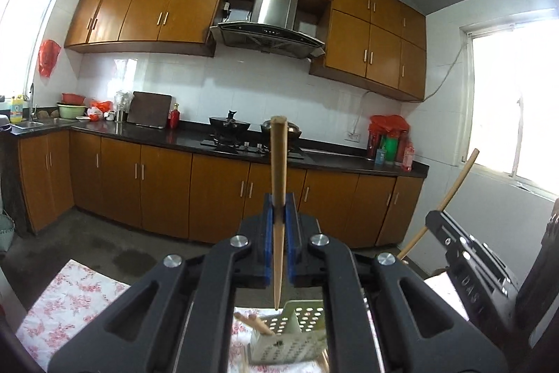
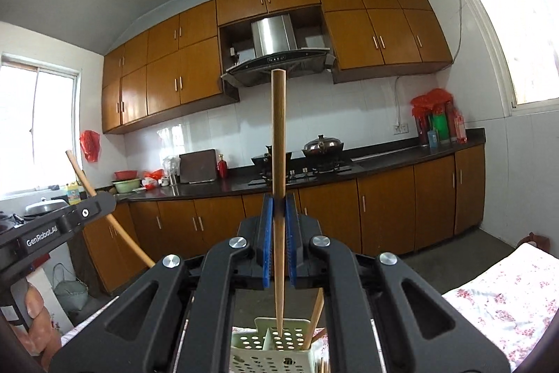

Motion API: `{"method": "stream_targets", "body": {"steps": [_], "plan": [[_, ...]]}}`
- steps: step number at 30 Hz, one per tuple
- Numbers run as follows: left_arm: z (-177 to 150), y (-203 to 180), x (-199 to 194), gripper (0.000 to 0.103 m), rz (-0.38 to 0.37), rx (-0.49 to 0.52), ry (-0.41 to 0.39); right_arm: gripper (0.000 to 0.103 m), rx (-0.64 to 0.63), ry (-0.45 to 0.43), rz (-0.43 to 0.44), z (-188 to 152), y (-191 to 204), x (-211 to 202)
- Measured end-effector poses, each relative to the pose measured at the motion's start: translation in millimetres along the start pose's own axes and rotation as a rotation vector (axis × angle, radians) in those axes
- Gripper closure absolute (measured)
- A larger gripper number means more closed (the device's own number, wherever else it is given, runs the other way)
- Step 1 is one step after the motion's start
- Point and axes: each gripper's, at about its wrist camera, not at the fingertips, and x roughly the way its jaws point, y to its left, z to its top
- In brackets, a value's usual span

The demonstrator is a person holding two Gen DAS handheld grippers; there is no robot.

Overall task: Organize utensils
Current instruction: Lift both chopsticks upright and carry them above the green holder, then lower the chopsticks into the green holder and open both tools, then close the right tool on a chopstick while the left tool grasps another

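1. Two grippers: the left gripper (image 1: 278, 215) and the right gripper (image 2: 278, 215).
2. Two chopsticks held upright, one chopstick (image 1: 279, 170) in the left gripper, one (image 2: 278, 142) in the right.
3. One perforated utensil basket (image 2: 258, 343) below them.
4. At least one more chopstick (image 2: 316, 317) standing in that basket.
5. Two pots on the stove: a black wok (image 1: 229, 123) and a lidded metal pot (image 2: 323, 144).
6. Two windows (image 2: 38, 124).

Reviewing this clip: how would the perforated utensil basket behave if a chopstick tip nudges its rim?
The basket looks like thin perforated plastic, so probably light and easily shoved. It stands tall on a tablecloth, so it may tip or slide. The chopstick in the right gripper looks stiff and shouldn't bend.
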Motion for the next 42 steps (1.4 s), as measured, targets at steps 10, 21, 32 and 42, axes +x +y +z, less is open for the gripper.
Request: {"method": "stream_targets", "body": {"steps": [10,21,32,42], "plan": [[-57.1,13.7,52.6,0.095,-0.023,-0.064,0.127,0.095,0.017,0.153,-0.014,-47.0,-14.2,28.9],[-47.5,25.0,16.6,0.079,-0.028,-0.059,0.086,0.075,-0.019,0.125,-0.023,-19.9,-9.3,-5.9],[-120.1,98.3,-50.1,0.07,0.133,-0.059,0.29,0.071,0.011,0.395,-0.142,-77.8,-59.5,-47.8],[-235.7,128.5,-24.5,0.072,0.154,-0.147,0.663,0.087,0.023,0.865,-0.042,-210.9,-44.2,-8.1]]}}
